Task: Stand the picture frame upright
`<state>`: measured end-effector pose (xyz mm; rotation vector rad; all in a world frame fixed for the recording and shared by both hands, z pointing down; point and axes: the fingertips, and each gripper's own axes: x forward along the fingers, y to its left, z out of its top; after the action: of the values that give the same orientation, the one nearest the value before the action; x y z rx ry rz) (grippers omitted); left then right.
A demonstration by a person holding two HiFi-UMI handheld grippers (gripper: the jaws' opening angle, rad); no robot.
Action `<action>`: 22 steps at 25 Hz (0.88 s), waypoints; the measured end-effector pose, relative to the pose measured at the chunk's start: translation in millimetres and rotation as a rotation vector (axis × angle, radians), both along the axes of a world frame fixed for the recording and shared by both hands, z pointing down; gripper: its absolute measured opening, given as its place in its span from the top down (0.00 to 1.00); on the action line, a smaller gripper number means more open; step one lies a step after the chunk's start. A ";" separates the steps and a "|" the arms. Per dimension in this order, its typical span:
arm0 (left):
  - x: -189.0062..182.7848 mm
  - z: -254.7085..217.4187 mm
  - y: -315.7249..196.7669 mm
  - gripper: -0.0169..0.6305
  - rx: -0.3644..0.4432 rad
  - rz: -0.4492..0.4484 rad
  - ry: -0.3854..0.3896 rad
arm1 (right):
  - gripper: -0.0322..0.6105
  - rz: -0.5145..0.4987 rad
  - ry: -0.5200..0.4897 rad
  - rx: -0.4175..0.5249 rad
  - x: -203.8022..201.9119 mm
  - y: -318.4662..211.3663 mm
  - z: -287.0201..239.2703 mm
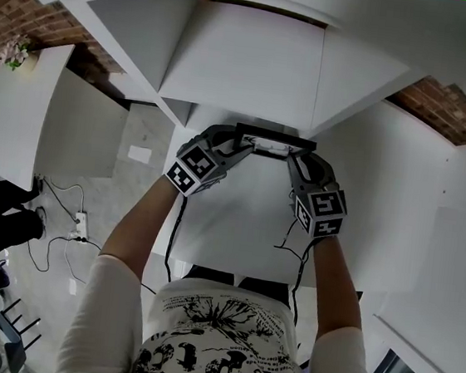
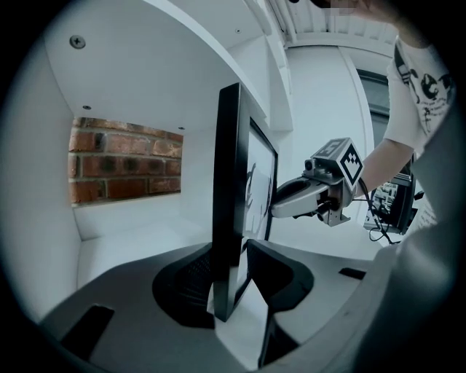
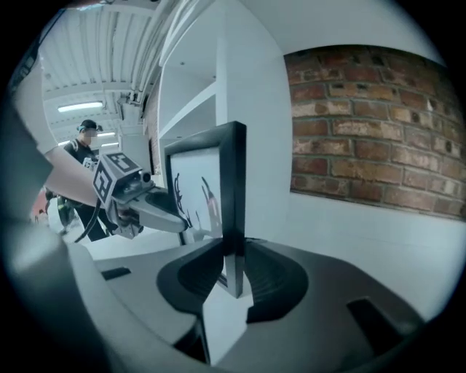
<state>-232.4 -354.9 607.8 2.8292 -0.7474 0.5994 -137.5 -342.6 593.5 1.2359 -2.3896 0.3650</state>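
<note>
Head view: the picture frame point(image 1: 275, 136) stands upright on the white shelf point(image 1: 238, 215), its long axis running across between my grippers and its picture facing me.

Left gripper view: my left gripper point(image 2: 231, 273) straddles one side edge loosely, not pinching.

Right gripper view: my right gripper point(image 3: 233, 266) clamps the other edge.

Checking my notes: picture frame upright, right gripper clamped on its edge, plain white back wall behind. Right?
No: the back wall is red brick, as the right gripper view shows. The picture frame is upright, right gripper clamped on.
</note>
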 end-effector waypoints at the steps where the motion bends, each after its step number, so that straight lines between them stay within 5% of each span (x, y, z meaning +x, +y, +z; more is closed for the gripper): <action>1: 0.0 -0.2 -1.4 0.75 0.001 -0.002 -0.001 | 0.80 0.015 -0.019 -0.010 0.4 -1.5 -0.5; 13: -2.4 4.2 -9.6 0.70 -0.021 -0.016 -0.024 | 0.80 0.033 -0.022 -0.019 0.2 -1.4 1.5; 22: -18.4 3.2 -17.3 0.48 -0.021 -0.226 -0.018 | 0.75 0.105 -0.025 -0.023 0.0 -0.5 6.7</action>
<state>-250.8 -372.2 611.0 2.6724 -1.0390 0.5928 -137.5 -343.1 600.2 1.3567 -2.3406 0.4417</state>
